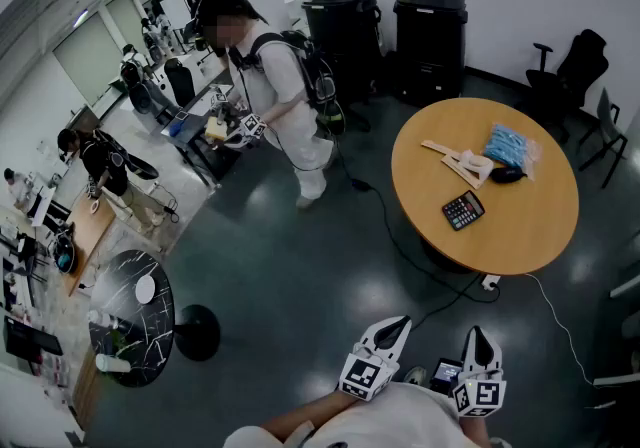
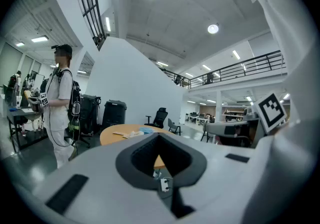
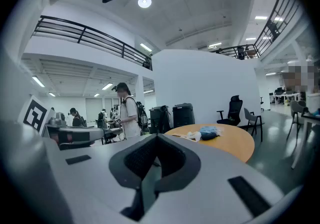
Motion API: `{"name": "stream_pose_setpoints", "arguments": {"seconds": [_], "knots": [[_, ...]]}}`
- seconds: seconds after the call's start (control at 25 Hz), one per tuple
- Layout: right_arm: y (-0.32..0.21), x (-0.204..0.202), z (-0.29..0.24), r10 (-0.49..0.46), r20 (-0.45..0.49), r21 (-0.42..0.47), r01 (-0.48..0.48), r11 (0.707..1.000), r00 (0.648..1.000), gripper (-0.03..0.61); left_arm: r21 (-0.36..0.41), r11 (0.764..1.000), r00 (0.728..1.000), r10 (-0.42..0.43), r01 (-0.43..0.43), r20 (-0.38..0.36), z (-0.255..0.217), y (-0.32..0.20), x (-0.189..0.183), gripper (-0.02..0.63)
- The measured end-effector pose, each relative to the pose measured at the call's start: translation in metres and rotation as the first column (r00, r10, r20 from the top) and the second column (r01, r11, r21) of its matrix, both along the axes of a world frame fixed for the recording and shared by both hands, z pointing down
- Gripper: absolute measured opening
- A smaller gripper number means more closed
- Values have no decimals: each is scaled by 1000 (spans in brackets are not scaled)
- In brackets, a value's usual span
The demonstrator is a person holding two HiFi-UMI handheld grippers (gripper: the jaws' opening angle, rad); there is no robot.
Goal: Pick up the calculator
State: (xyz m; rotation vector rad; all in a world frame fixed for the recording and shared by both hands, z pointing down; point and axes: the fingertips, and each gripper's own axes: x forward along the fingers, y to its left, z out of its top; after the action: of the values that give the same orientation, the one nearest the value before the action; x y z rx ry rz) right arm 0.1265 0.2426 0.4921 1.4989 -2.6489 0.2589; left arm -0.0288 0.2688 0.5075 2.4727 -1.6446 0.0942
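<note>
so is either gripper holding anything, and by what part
Nothing is held: left gripper and right gripper are shut and empty; the calculator lies on the table.

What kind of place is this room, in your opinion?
Most likely a large open-plan office or lab. It has a round table with an office chair nearby, work desks with people at them, and a railed upper floor.

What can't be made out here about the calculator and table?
Calculator: head view, too small to read keys or display; absent from both gripper views, where the table is seen nearly edge-on.
Dark object beside blue packet: head view, too small to identify.
</note>
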Motion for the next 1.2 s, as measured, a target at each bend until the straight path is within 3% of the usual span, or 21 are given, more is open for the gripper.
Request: {"name": "stream_pose_setpoints", "arguments": {"seconds": [0.76, 1.2], "knots": [[-10, 5, -3, 12, 40, 7, -13, 1000, 999, 15, 12, 1000, 1000, 8, -8, 4, -3, -8, 5, 6], [-34, 35, -1, -33, 63, 10, 32, 999, 997, 17, 33, 996, 996, -83, 83, -16, -4, -35, 24, 6]]}}
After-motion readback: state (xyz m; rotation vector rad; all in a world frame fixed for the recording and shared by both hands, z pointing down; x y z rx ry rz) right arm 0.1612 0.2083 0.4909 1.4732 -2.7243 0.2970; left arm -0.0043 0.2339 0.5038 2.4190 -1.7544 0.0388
